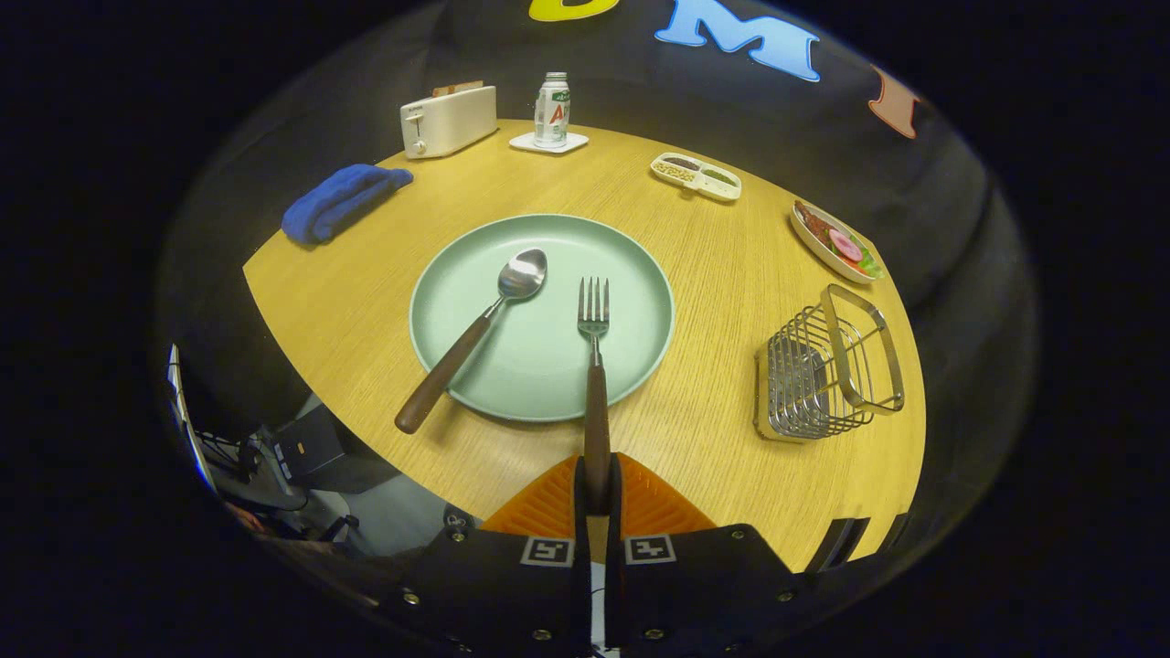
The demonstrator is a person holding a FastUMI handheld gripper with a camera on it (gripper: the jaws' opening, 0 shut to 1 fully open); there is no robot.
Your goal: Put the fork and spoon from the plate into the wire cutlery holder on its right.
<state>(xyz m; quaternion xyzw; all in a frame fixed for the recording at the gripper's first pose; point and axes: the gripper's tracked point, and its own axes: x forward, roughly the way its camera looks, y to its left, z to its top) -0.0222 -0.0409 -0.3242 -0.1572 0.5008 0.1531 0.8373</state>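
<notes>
A pale green plate (pixel 475 274) lies mid-table. A spoon (pixel 475 334) with a dark wooden handle rests on its left half, bowl up on the plate and handle end over the rim onto the table. The fork (pixel 594 366), same dark handle, points its tines toward the plate's centre, and its handle runs back to me. My gripper (pixel 597 489) is shut on the fork's handle end, with both fingers pressed against it. The wire cutlery holder (pixel 827 366) stands to the right of the plate, near the table's right edge.
Along the far side of the wooden table (pixel 713 420) sit a blue cloth (pixel 343 201), a white toaster (pixel 448 121), a can on a coaster (pixel 551 111), a divided snack tray (pixel 696 175) and a dish of food (pixel 836 242). Equipment lies below the table's near-left edge.
</notes>
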